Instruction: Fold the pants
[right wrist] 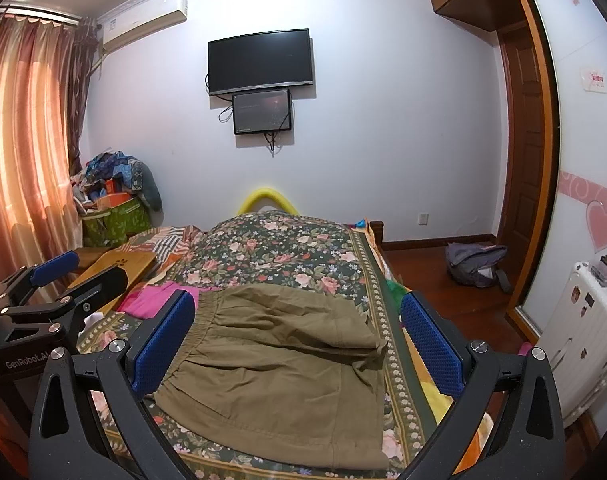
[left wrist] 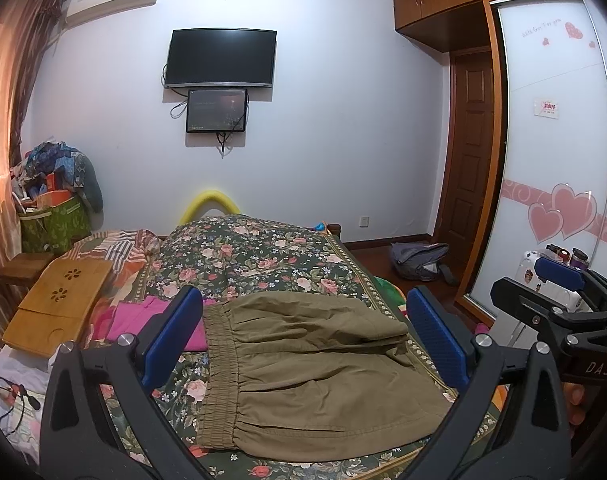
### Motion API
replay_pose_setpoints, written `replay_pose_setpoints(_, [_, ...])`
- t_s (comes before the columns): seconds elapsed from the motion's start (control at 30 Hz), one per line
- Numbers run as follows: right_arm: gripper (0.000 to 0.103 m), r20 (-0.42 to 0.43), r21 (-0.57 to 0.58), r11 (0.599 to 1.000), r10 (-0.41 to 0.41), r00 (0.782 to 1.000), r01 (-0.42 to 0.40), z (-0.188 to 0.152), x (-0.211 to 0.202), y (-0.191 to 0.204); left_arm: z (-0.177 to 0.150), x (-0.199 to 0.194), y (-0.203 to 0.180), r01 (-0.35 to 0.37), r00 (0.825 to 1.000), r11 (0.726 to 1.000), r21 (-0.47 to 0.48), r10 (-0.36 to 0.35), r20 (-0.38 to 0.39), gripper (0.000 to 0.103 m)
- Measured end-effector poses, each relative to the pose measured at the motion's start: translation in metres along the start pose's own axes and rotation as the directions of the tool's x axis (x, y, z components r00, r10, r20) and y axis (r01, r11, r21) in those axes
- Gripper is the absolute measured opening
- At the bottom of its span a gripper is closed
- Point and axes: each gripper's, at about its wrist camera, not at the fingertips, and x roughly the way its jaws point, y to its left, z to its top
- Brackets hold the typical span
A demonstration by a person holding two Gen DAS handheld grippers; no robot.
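Olive-green pants (left wrist: 303, 376) lie folded in a compact stack on the floral bedspread (left wrist: 247, 256), elastic waistband to the left. They also show in the right wrist view (right wrist: 279, 376). My left gripper (left wrist: 303, 344) is open and empty, held above and in front of the pants. My right gripper (right wrist: 295, 340) is open and empty too, held above them. The right gripper shows at the right edge of the left wrist view (left wrist: 559, 292), and the left gripper shows at the left edge of the right wrist view (right wrist: 55, 280).
A pink garment (left wrist: 151, 320) lies left of the pants. A wooden lap tray (left wrist: 59, 300) sits on the bed's left side. A grey backpack (left wrist: 419, 260) lies on the floor at right, and a white suitcase (right wrist: 583, 328) stands by the wardrobe.
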Motion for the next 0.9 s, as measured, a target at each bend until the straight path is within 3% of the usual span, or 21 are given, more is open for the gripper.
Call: replay_pose_setpoints(0.9, [0.103, -0.002, -0.003, 1.000, 0.004, 1.000, -0.004, 0.0060, -0.0020, 0.0051, -0.0001, -0.0004, 0.0004, -0.004, 1.000, 1.000, 0.007, 0.004, 0.005, 0.103])
